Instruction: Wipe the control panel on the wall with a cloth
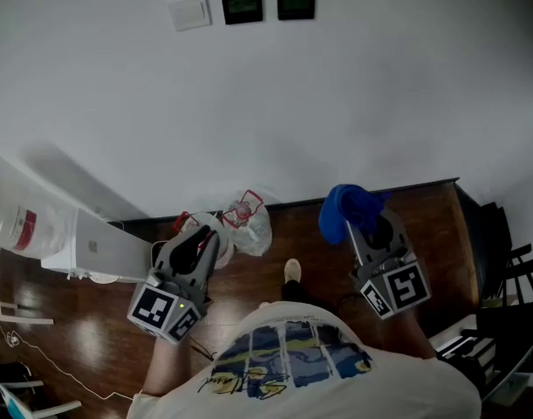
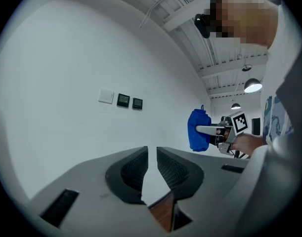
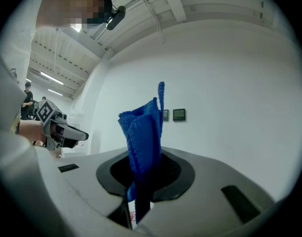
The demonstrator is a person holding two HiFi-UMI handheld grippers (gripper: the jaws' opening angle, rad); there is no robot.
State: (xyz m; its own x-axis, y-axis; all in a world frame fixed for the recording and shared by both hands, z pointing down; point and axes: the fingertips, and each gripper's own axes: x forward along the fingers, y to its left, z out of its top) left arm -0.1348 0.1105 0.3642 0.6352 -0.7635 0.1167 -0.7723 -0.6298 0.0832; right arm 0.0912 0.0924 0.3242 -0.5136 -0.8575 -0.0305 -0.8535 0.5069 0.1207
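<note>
Two small black control panels (image 1: 242, 7) (image 1: 296, 3) are mounted high on the white wall, beside a white switch plate (image 1: 189, 11). They also show in the left gripper view as panels (image 2: 123, 100) and in the right gripper view as a panel (image 3: 179, 114), well away from both grippers. My right gripper (image 1: 362, 221) (image 3: 146, 167) is shut on a blue cloth (image 1: 343, 209) (image 3: 143, 132), which sticks up from the jaws. My left gripper (image 1: 201, 238) (image 2: 151, 152) holds nothing, its jaws almost together. Both are held low, pointing at the wall.
White plastic bags (image 1: 244, 221) lie at the foot of the wall. A white appliance (image 1: 100, 250) and a water bottle (image 1: 13, 218) stand at the left. Dark furniture (image 1: 497, 260) is at the right. A cable (image 1: 48, 365) trails over the wooden floor.
</note>
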